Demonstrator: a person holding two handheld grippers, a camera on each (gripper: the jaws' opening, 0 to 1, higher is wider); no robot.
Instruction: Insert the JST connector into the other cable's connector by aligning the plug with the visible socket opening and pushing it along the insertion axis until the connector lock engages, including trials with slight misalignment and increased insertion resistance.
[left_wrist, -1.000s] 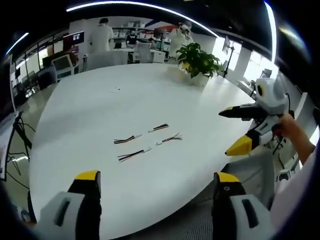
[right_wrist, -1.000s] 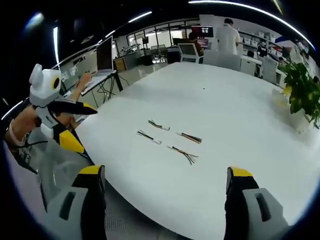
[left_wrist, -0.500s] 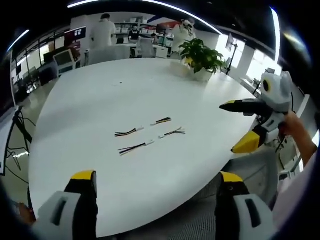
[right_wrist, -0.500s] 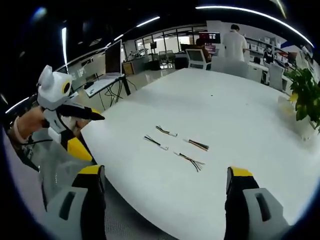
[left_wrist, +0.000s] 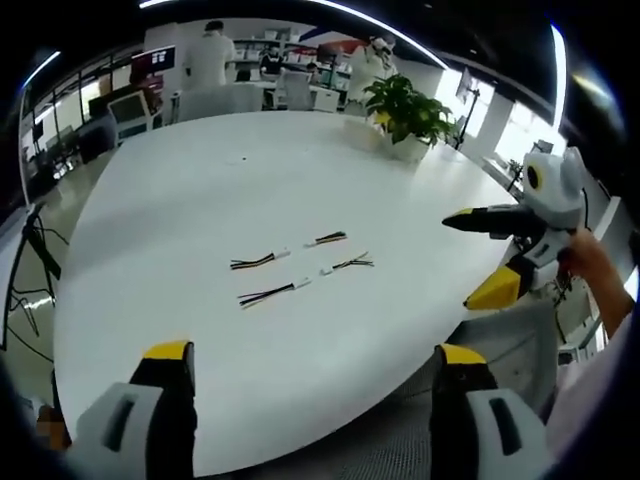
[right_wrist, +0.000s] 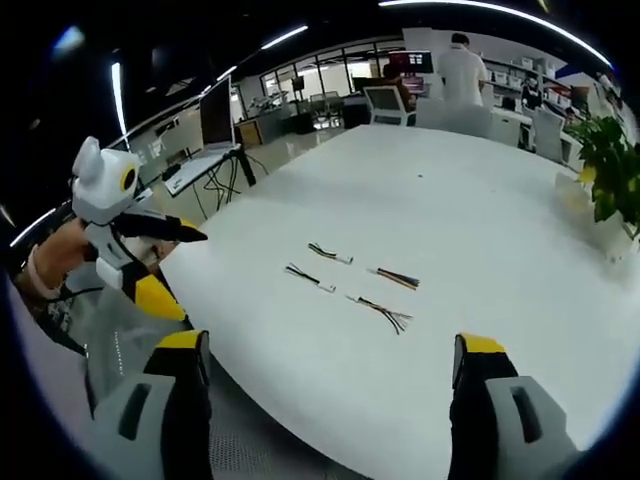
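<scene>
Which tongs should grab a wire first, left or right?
Hard to say: both tongs, left and right, are open and off the table's edge, about equally far from the four wires. Probably each takes the pair on its own side.

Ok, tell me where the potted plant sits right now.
The potted plant stands at the far edge of the white table, beyond the four cable pieces; in the right gripper view it is at the right edge.
</scene>
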